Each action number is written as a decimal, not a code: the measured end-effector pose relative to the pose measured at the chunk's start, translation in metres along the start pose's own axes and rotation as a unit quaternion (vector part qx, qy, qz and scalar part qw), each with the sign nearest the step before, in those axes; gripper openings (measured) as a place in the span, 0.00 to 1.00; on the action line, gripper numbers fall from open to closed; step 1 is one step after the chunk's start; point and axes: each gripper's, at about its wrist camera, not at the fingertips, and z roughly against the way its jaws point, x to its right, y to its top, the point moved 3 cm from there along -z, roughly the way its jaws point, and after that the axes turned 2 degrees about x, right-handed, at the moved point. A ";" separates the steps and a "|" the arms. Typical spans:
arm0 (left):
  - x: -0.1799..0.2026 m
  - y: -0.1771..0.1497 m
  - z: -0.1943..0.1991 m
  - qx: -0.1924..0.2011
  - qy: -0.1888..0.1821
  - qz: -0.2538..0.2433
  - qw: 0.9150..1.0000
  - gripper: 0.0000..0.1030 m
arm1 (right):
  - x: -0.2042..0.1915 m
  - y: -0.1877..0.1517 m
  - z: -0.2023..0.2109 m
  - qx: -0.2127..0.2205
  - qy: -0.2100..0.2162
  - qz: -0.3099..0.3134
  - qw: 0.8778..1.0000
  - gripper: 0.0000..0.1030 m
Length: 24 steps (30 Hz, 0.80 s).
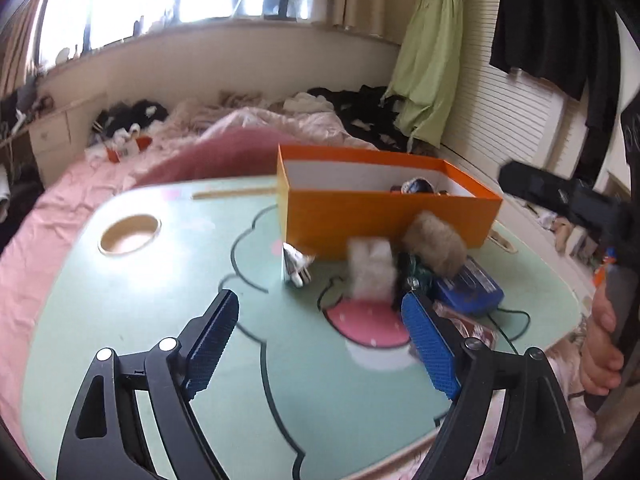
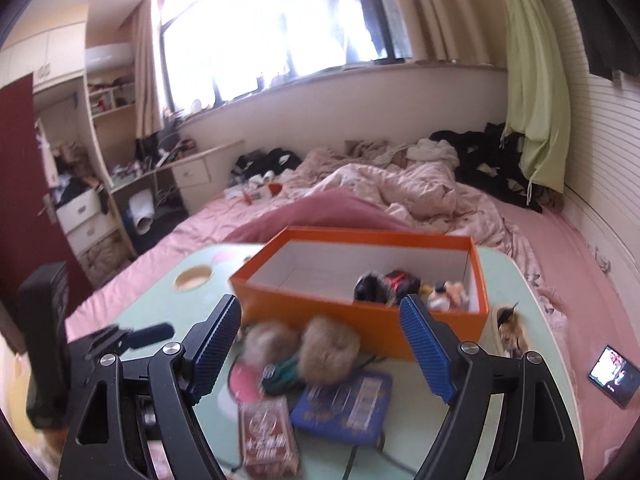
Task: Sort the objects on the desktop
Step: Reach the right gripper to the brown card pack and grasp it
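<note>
On the mint-green desk (image 1: 120, 300), smooth and printed with a cartoon face, stands a rectangular orange cardboard box (image 2: 320, 320), white inside, with small odds lying at its right end. Against its near wall sits a fuzzy tan pompom (image 2: 328, 350), with a flat blue tin (image 2: 344, 404) and a reddish packet (image 2: 266, 436) just in front. Both the left claw (image 1: 320, 344) and right claw (image 2: 320, 344) hang wide, ribbed blue pads (image 1: 212, 340) gripping nothing.
</note>
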 end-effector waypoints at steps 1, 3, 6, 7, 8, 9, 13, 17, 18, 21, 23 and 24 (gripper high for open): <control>0.000 -0.002 -0.003 -0.013 -0.005 -0.009 1.000 0.81 | -0.003 -0.008 0.005 -0.004 0.004 0.008 1.000 0.79; 0.000 -0.005 -0.012 -0.038 0.024 -0.028 0.999 0.81 | -0.007 -0.023 0.010 -0.015 0.005 0.019 1.000 0.80; 0.003 -0.013 -0.016 -0.043 0.038 -0.042 0.997 0.81 | -0.009 -0.042 0.013 -0.030 0.007 0.016 0.999 0.80; 0.004 -0.017 -0.016 -0.044 0.038 -0.045 0.997 0.81 | -0.009 -0.047 0.013 -0.035 0.008 0.014 0.999 0.80; 0.006 -0.019 -0.017 -0.045 0.038 -0.048 0.997 0.81 | -0.009 -0.054 0.015 -0.042 0.004 0.014 0.999 0.80; 0.007 -0.021 -0.018 -0.047 0.041 -0.051 0.997 0.81 | -0.009 -0.057 0.015 -0.047 0.000 0.016 0.999 0.80; 0.004 -0.023 -0.026 -0.057 0.044 -0.049 0.996 0.82 | -0.021 -0.072 0.011 -0.073 0.007 0.050 0.996 0.80; 0.004 -0.025 -0.026 -0.052 0.035 -0.047 0.997 0.93 | -0.039 -0.082 -0.002 -0.096 0.017 0.085 0.992 0.80; 0.005 -0.026 -0.026 -0.053 0.033 -0.049 0.997 0.98 | -0.042 -0.085 -0.005 -0.108 0.019 0.096 0.989 0.78; 0.000 -0.027 -0.026 -0.048 0.041 -0.043 0.997 1.00 | -0.045 -0.086 -0.021 -0.131 0.014 0.107 0.986 0.72; 0.000 -0.027 -0.027 -0.047 0.041 -0.043 0.997 0.99 | -0.046 -0.088 -0.036 -0.158 0.015 0.107 0.982 0.69; 0.000 -0.027 -0.027 -0.046 0.046 -0.042 0.997 0.99 | -0.047 -0.089 -0.041 -0.166 0.019 0.107 0.980 0.62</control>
